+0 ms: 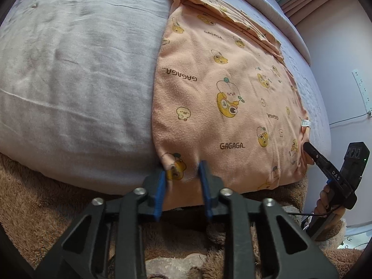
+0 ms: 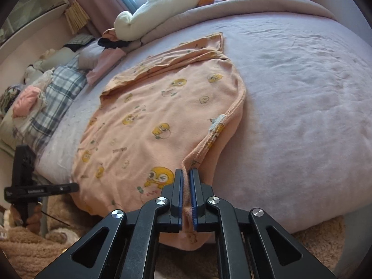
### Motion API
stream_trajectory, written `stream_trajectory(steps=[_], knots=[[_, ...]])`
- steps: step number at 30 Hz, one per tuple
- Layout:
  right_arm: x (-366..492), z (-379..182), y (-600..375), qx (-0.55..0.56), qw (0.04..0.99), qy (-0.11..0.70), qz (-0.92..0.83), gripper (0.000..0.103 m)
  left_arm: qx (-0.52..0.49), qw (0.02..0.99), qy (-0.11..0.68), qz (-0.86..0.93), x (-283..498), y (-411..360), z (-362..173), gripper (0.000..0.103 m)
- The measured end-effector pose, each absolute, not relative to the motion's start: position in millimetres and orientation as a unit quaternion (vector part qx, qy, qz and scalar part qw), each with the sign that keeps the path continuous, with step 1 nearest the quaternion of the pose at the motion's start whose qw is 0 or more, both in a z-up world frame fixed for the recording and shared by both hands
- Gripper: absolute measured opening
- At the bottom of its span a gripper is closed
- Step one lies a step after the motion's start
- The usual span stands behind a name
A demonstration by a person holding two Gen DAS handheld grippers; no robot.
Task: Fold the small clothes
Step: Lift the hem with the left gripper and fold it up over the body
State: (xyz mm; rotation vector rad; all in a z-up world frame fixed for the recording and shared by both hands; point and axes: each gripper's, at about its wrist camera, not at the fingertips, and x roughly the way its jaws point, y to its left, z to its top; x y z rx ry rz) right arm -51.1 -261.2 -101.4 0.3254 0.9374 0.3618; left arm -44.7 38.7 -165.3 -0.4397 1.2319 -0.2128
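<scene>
Your left gripper (image 1: 182, 169) pinches a bunched fold at the near hem of the peach duck-print garment (image 1: 223, 97), which lies flat on the lilac bed sheet (image 1: 76, 65). Your right gripper (image 2: 186, 181) is clamped tight on the garment's other near corner.

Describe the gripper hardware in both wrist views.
Both grippers, left and right, have black linkage arms with silver pivot bolts and blue-padded fingers. Right handle carries white "DAS" lettering and a thin black cable.
</scene>
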Motion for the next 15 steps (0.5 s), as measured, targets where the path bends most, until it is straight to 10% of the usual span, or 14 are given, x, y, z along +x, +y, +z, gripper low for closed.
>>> stream_trajectory(steps=[15], knots=[[0.8,-73.6,-278.7,0.205,0.880,0.400,0.155,0.007,-0.305,0.802,0.498,-0.126,-1.1,57.9,-124.6,0.007]])
